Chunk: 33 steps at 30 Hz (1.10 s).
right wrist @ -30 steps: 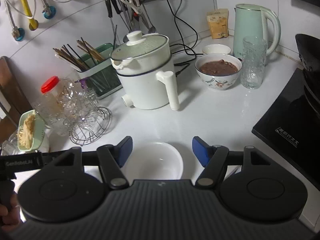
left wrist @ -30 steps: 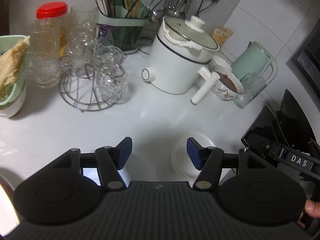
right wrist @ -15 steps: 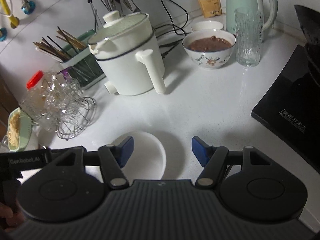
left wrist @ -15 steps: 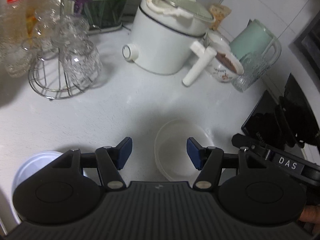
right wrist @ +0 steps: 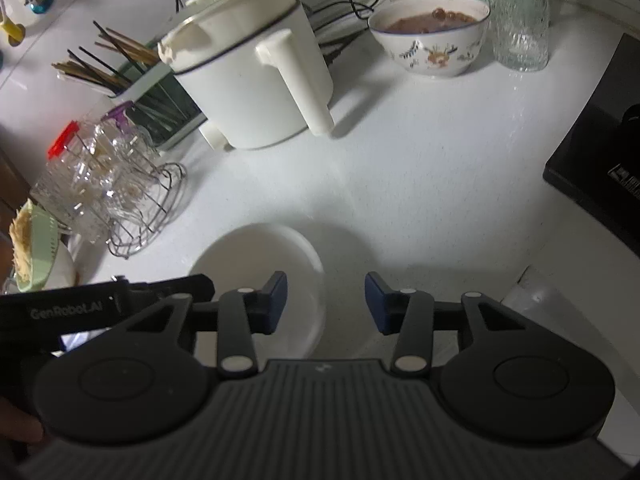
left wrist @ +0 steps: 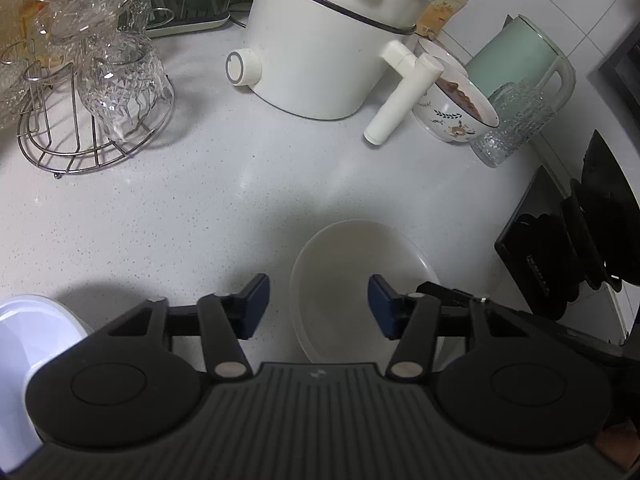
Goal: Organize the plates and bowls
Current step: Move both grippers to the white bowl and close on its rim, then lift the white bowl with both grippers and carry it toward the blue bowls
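Note:
An empty white bowl sits on the white counter, also seen in the right wrist view. My left gripper is open, just above the bowl's near left rim, with the right pad over the bowl. My right gripper is open, with its left pad over the bowl's right rim. A second white dish lies at the lower left of the left wrist view. A patterned bowl of brown food stands at the back.
A white electric pot with a long handle stands behind the bowl. A wire rack of glasses is at the left. A glass tumbler, a green kettle and a black cooktop are at the right.
Both grippers have moved forward and down toward the white bowl, which now looks larger. Both stayed open.

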{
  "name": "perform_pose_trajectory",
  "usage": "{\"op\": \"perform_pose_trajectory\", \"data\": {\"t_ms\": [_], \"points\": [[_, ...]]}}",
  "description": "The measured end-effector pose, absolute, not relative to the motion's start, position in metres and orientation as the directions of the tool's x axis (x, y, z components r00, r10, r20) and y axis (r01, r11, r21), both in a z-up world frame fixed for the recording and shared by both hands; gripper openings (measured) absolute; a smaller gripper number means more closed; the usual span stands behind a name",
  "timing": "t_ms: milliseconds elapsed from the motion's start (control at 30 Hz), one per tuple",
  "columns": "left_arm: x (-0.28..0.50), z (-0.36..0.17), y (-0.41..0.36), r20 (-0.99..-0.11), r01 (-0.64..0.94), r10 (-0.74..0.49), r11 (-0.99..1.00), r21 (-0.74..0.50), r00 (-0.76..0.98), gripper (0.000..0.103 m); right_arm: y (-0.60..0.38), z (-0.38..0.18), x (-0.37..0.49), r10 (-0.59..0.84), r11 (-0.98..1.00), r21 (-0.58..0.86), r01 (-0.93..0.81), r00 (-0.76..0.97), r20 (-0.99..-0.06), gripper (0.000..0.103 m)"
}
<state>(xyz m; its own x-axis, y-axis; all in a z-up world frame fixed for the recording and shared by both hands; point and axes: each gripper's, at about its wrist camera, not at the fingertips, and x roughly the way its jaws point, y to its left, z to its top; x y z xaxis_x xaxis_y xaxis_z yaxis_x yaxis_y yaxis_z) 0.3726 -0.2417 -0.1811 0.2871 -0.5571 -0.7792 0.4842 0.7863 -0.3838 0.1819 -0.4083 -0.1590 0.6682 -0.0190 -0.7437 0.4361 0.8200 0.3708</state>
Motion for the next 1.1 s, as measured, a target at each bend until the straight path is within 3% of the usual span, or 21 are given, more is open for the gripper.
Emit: {"op": "perform_pose_trajectory", "data": {"t_ms": [333,1100], "points": [[0.372,-0.190,-0.239,-0.770,0.452,-0.570,0.789,-0.416,0.287,0.030,-0.406,-0.171,0.191,0.024,0.830,0.396,0.393,0.684,-0.729,0.016],[0.380,-0.156,-0.198,-0.748,0.379,-0.602,0.784,-0.491,0.278,0.029,-0.392,-0.149,0.194,0.096,0.790,0.478,0.383,0.692,-0.715,0.014]]}}
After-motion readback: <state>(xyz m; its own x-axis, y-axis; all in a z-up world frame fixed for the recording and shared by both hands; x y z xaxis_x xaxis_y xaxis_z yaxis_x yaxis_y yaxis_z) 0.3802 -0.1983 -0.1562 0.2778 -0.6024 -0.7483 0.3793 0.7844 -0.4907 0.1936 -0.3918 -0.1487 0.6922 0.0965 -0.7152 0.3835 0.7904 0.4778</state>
